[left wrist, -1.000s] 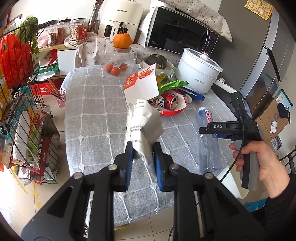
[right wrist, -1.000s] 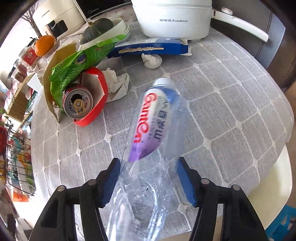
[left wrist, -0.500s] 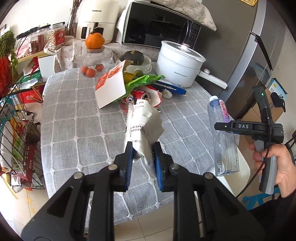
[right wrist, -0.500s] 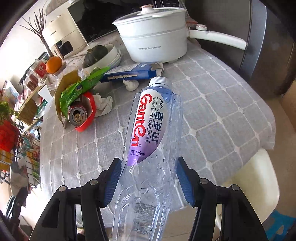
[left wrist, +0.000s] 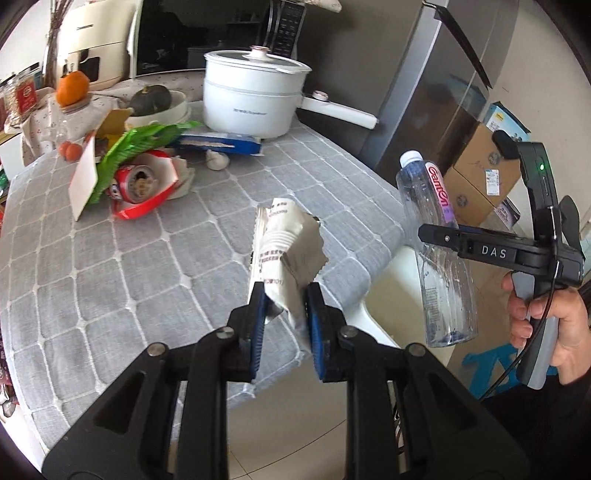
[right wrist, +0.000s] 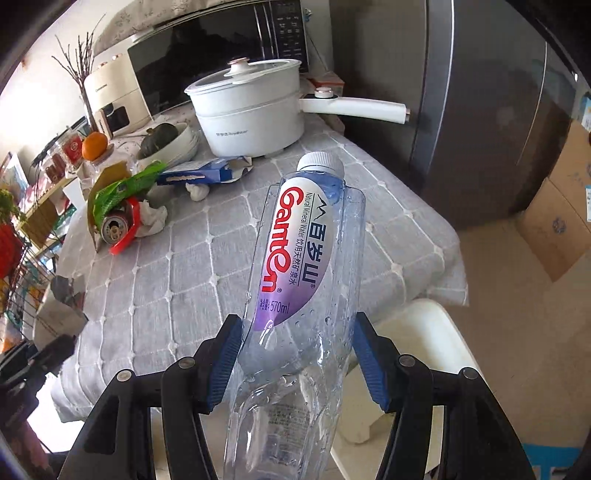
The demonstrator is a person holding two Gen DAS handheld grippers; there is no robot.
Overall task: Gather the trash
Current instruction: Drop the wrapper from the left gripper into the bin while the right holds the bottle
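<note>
My left gripper (left wrist: 283, 310) is shut on a crumpled white and silver wrapper (left wrist: 282, 251), held above the table's near edge. My right gripper (right wrist: 297, 356) is shut on an empty clear plastic water bottle (right wrist: 303, 266) with a red and purple label; it also shows in the left wrist view (left wrist: 436, 236), held upright off the table's right side. More trash lies on the grey checked tablecloth (left wrist: 110, 266): a drink can (left wrist: 135, 181) in a red wrapper, a green bag (left wrist: 129, 147), a blue carton (left wrist: 221, 144) and crumpled tissue (left wrist: 217, 162).
A white electric pot (left wrist: 251, 99) with a long handle stands at the table's back, with a microwave (left wrist: 207, 33) behind it. A dark fridge (left wrist: 436, 85) stands to the right, cardboard boxes (left wrist: 480, 173) beside it. A white stool (right wrist: 417, 343) is below the table edge.
Both grippers have swung right and pulled back from the table, each still holding its item. The bottle has been lifted off the table and now hangs upright beyond the table's right edge.
</note>
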